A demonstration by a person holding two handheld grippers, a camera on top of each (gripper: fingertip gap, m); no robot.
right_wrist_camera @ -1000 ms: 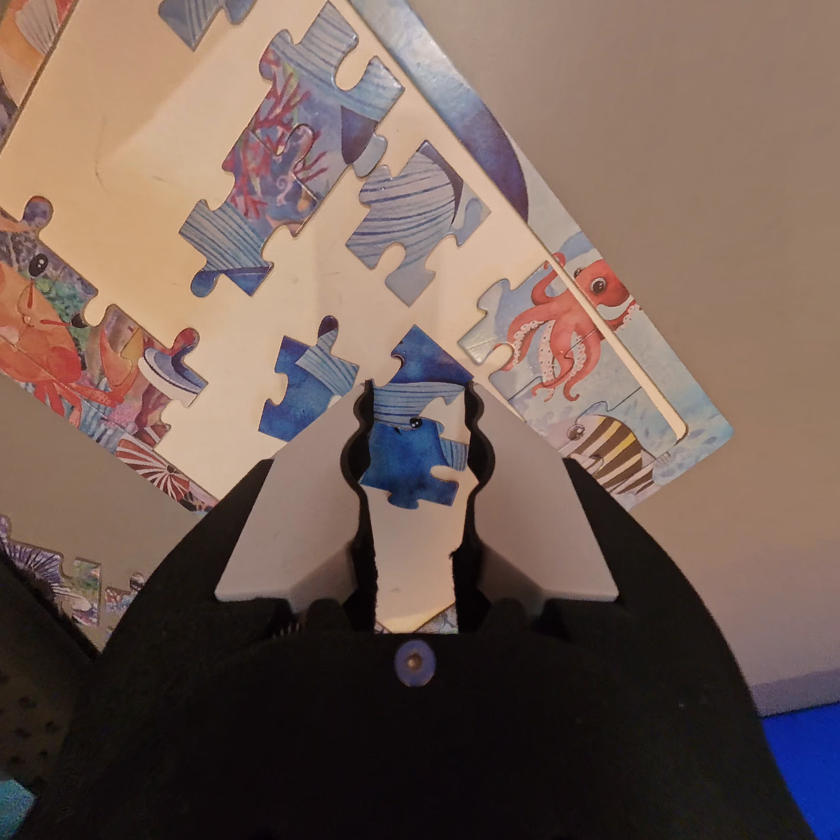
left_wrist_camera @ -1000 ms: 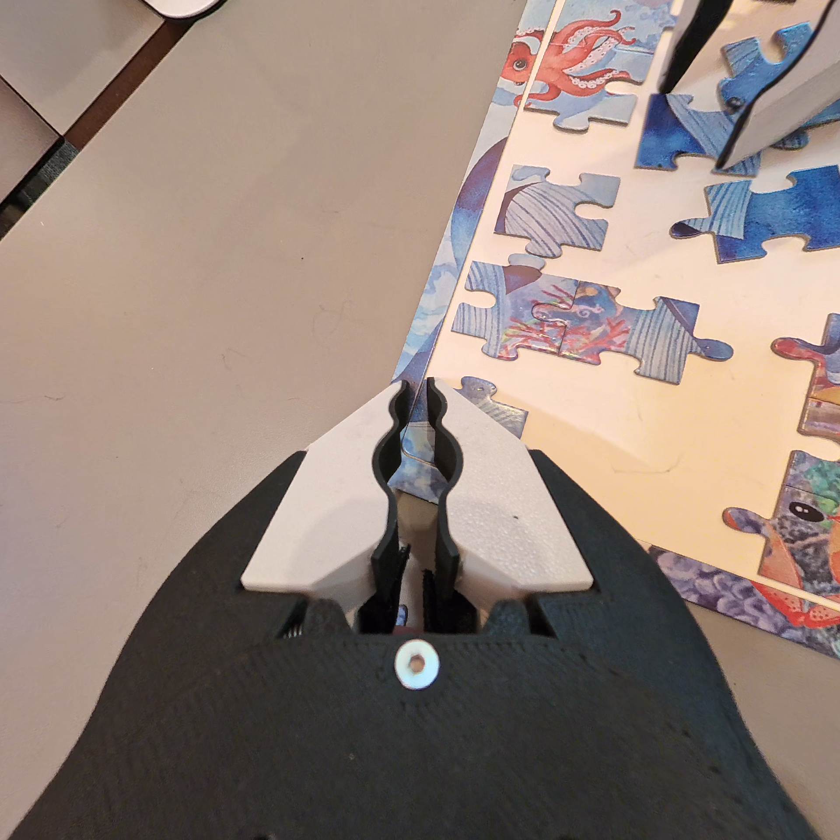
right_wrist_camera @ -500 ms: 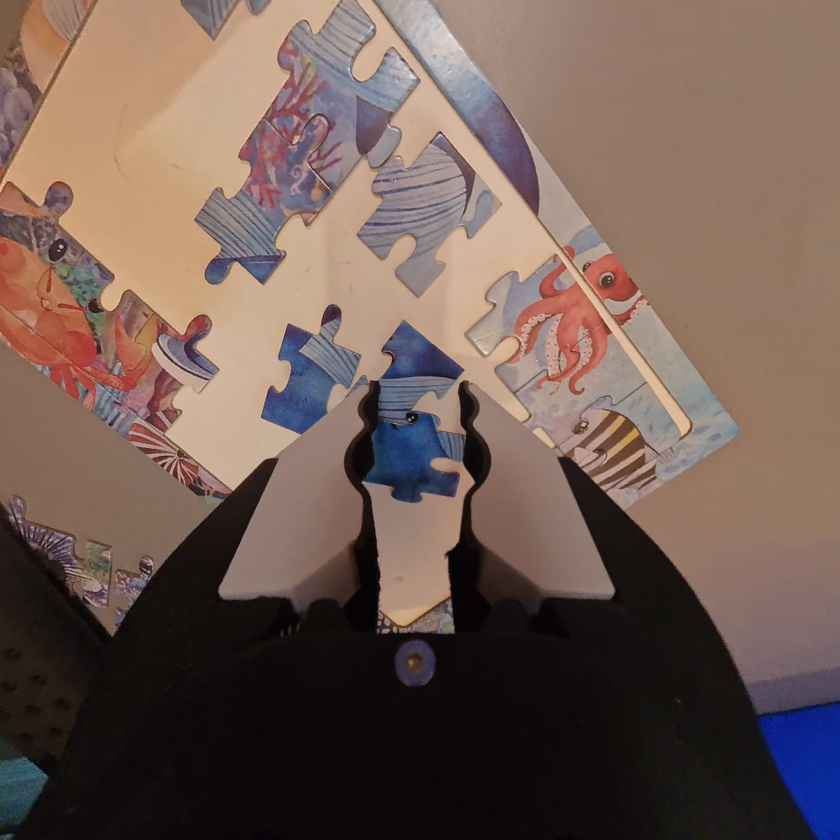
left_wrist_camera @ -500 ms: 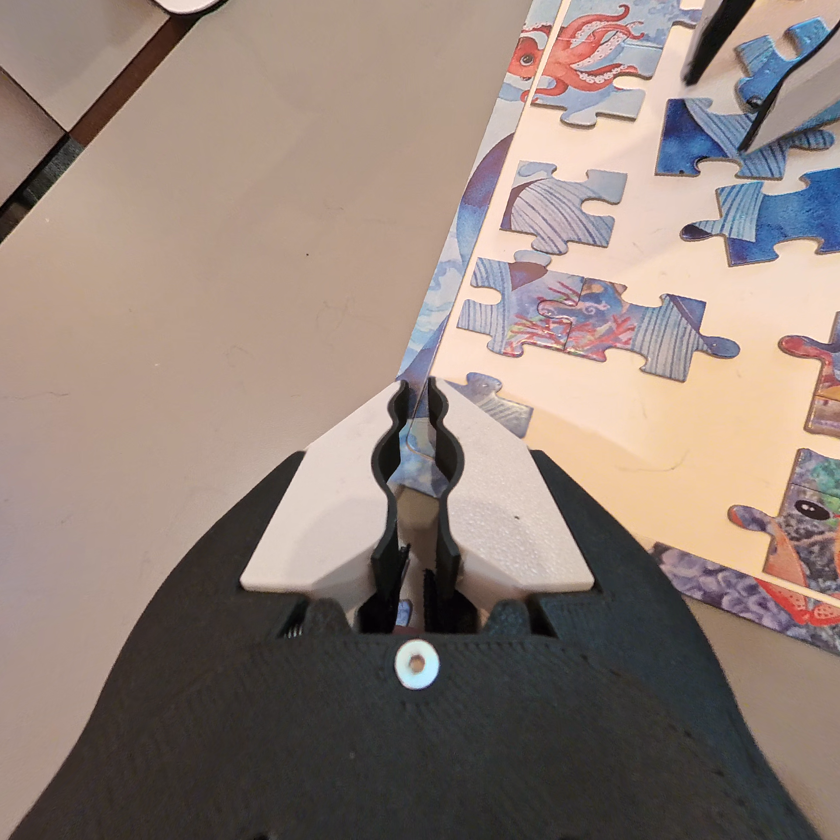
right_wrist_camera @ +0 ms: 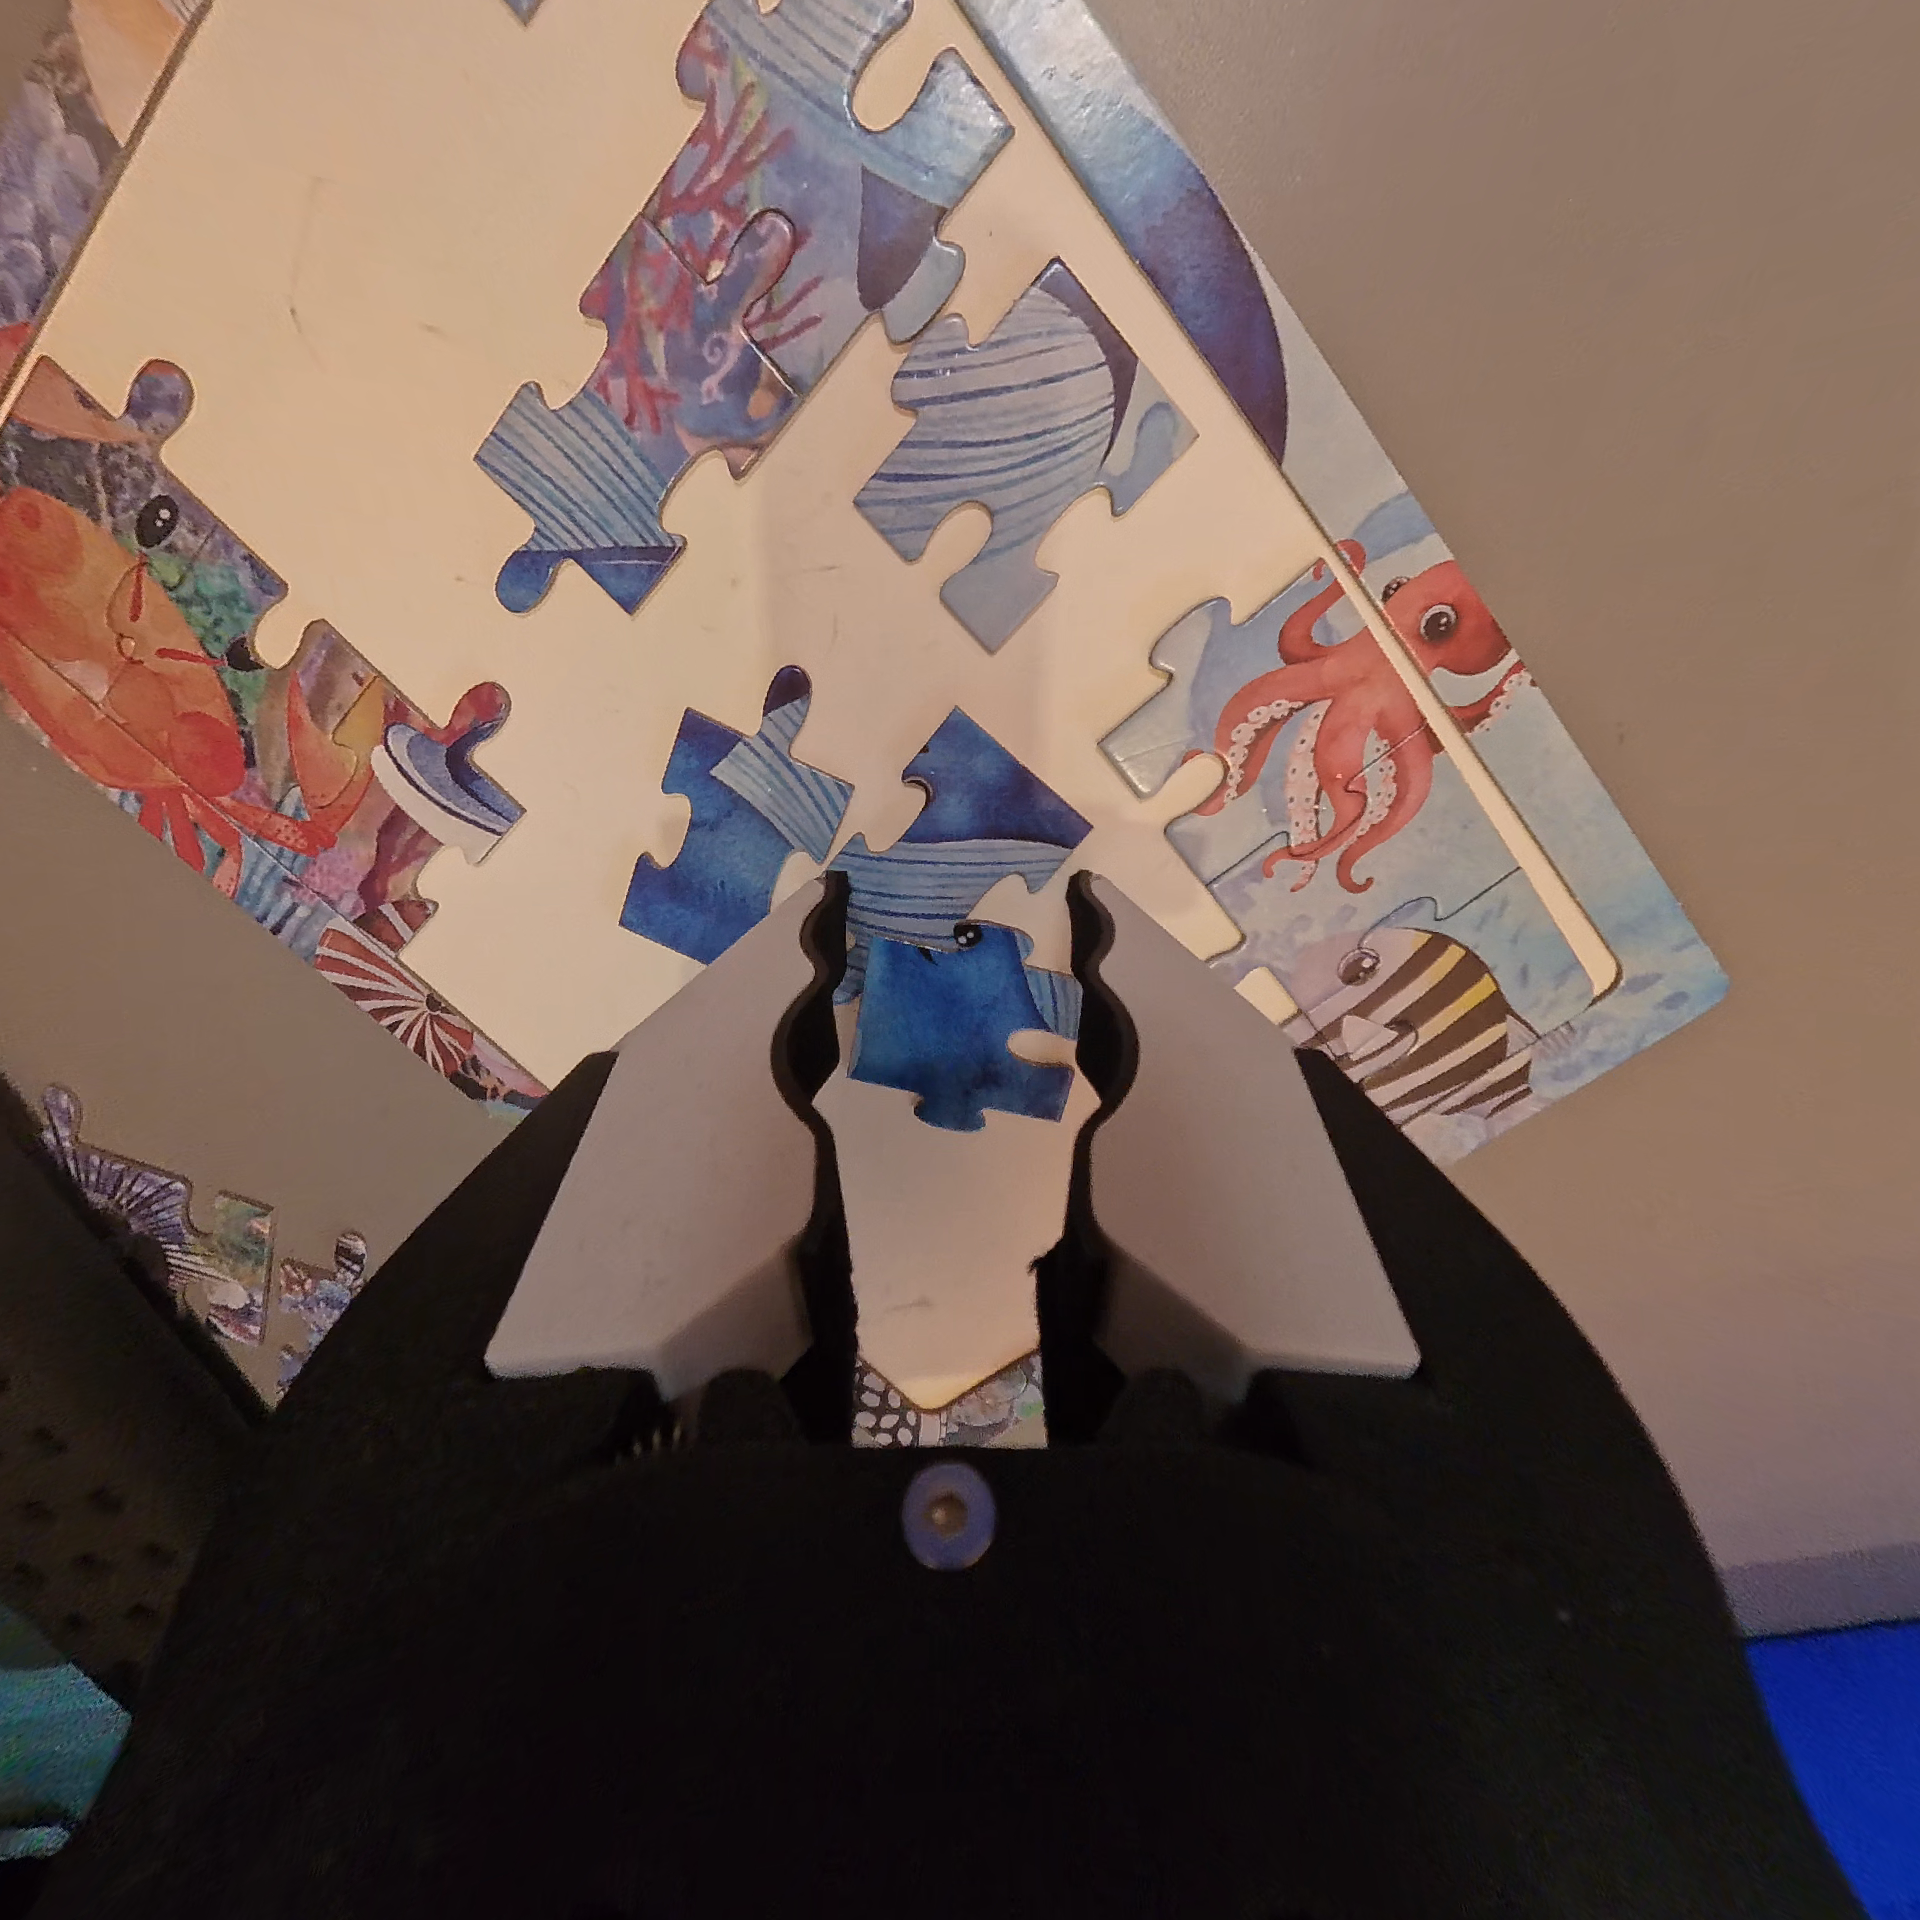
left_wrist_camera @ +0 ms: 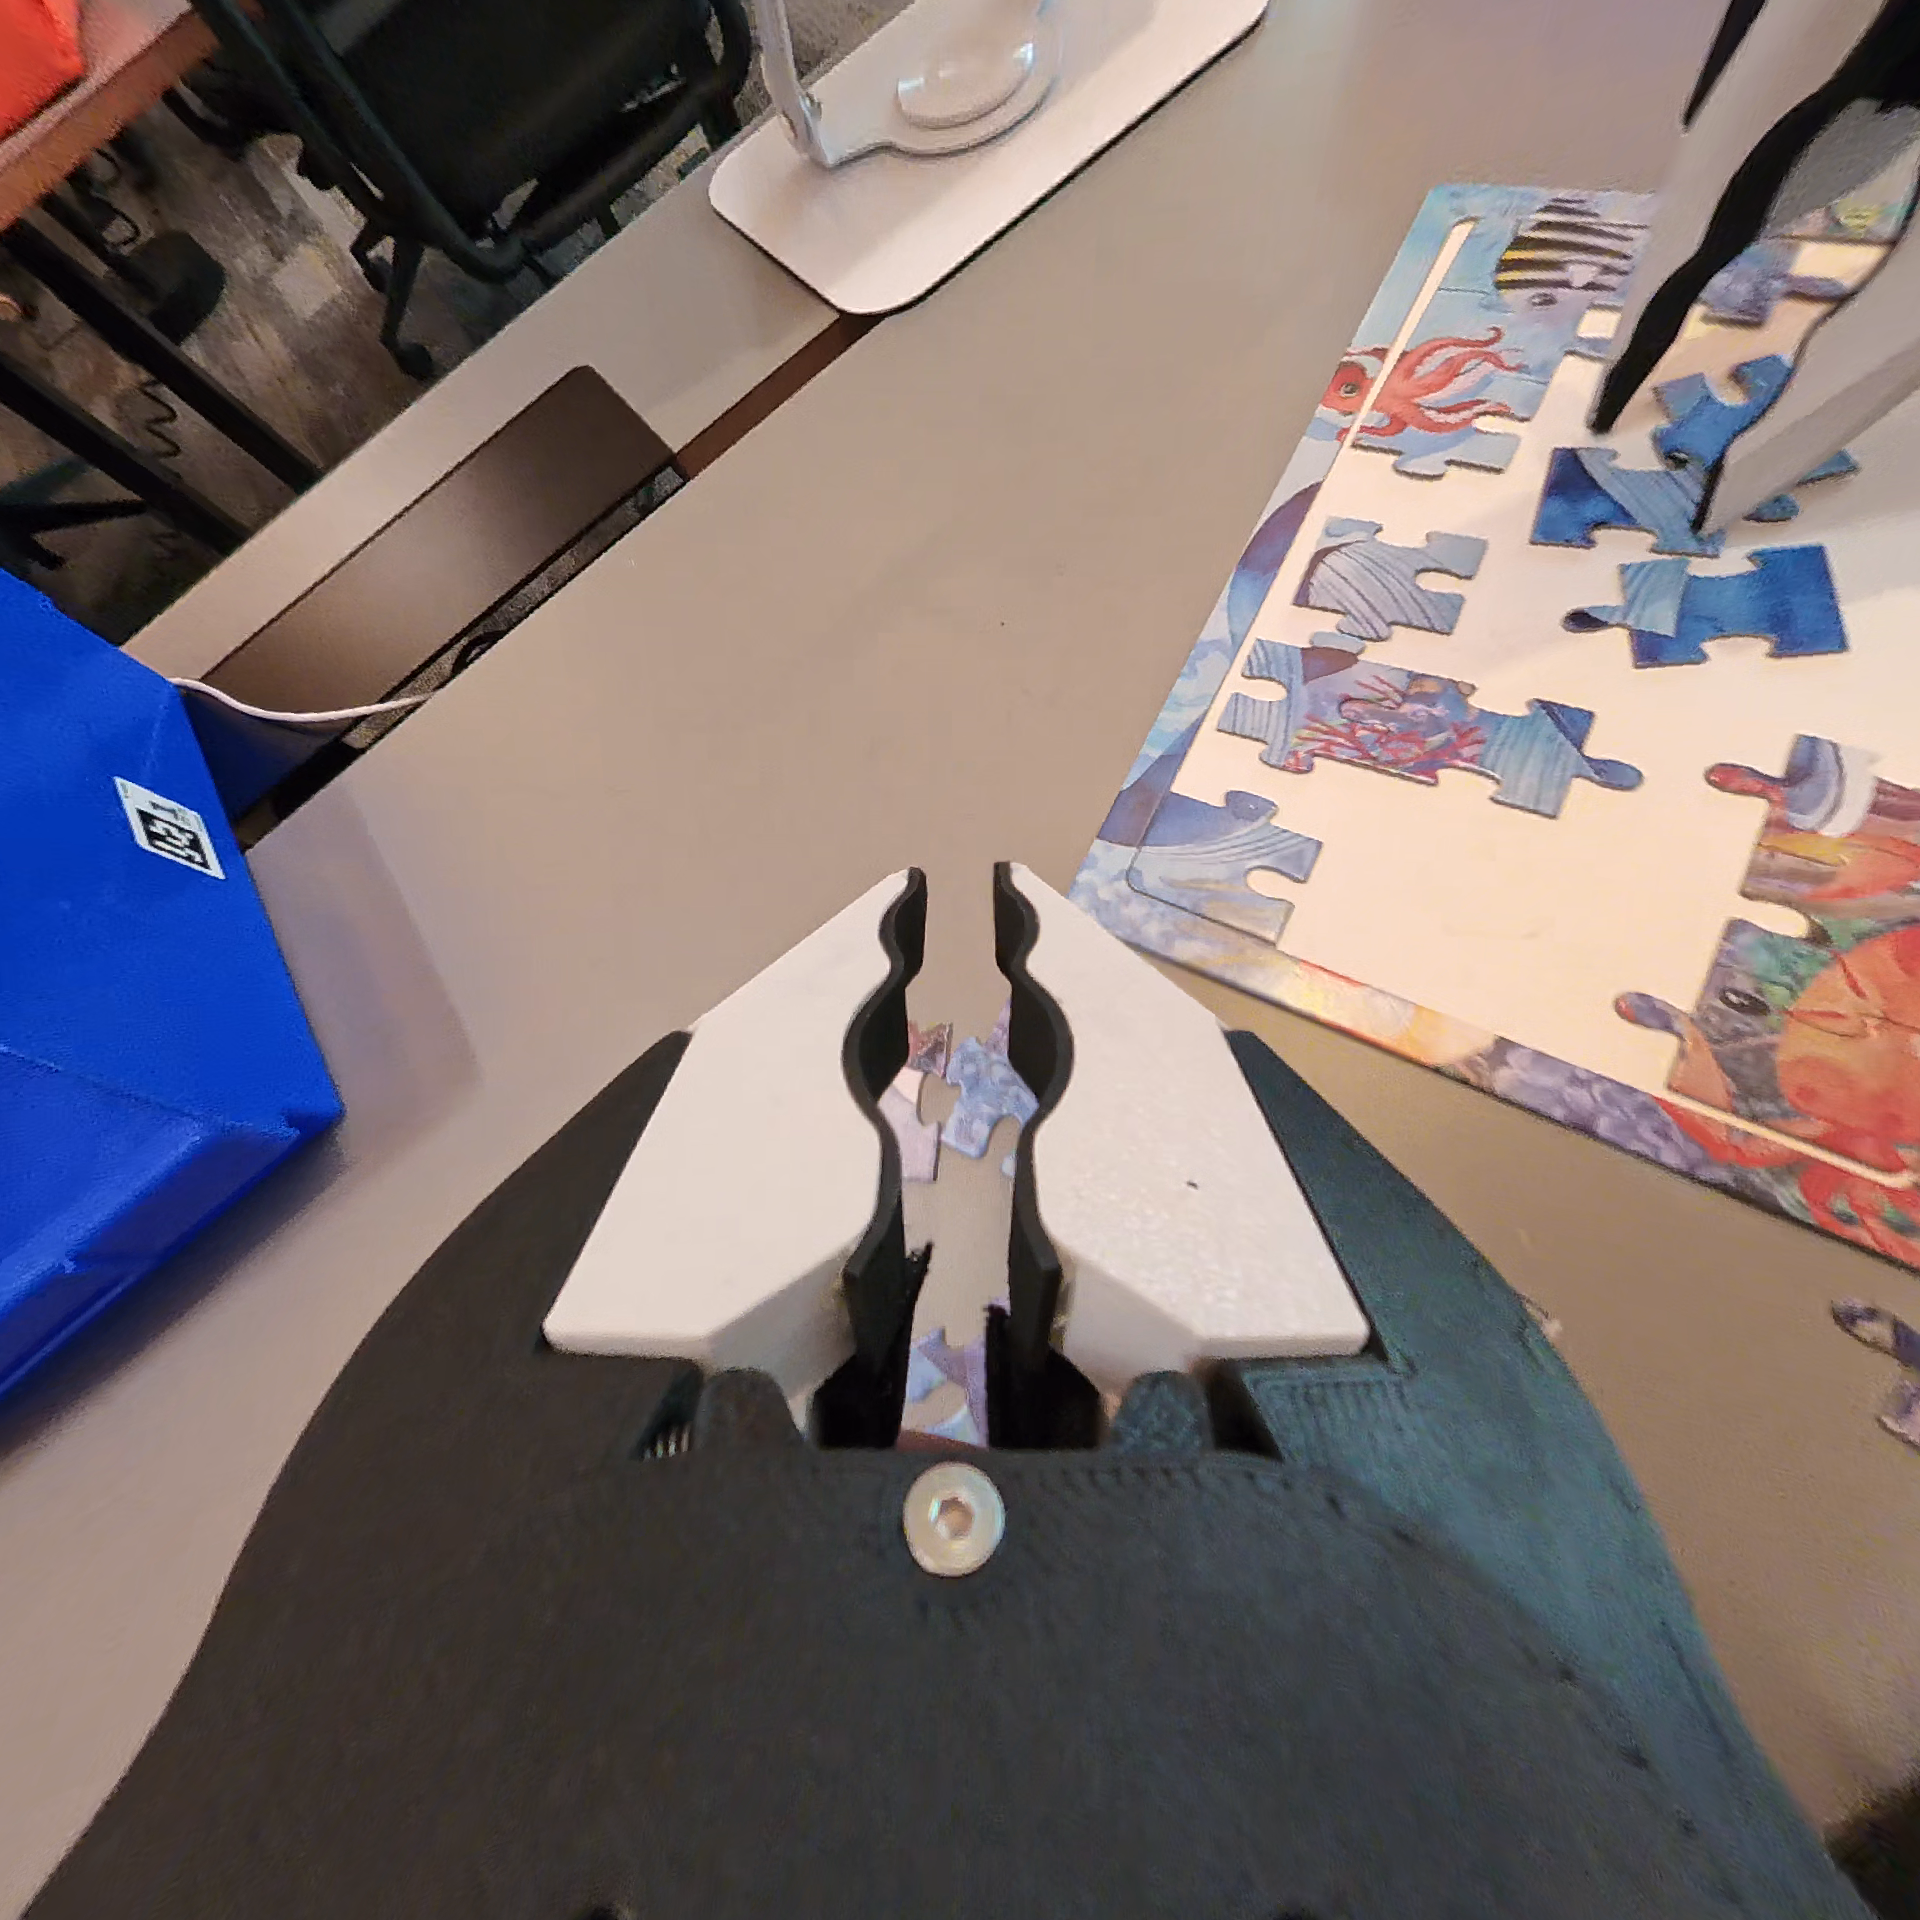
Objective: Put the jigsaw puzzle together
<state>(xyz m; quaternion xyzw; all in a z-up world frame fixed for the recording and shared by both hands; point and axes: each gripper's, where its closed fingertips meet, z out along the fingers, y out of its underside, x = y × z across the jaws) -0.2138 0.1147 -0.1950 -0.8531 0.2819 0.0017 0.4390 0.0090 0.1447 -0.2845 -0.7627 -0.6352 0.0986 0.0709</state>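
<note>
Right wrist view: my right gripper (right_wrist_camera: 951, 894) hangs parted, empty, straddling the dark blue piece (right_wrist_camera: 961, 1023) to seat it. My left gripper (left_wrist_camera: 956, 883), slightly parted, hovers over loose pieces (left_wrist_camera: 971, 1091) beside the puzzle tray (left_wrist_camera: 1174, 831).

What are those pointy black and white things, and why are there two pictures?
They are two grabbing tools that a person holds, one in each hand. Each tool has a small camera looking along its two fingers, so you get one picture from each. The left gripper is open above the grey table, over some loose puzzle pieces, holding nothing. The right gripper is open too, over a dark blue piece lying on the puzzle tray. An octopus and a striped fish are already fitted in.
</note>
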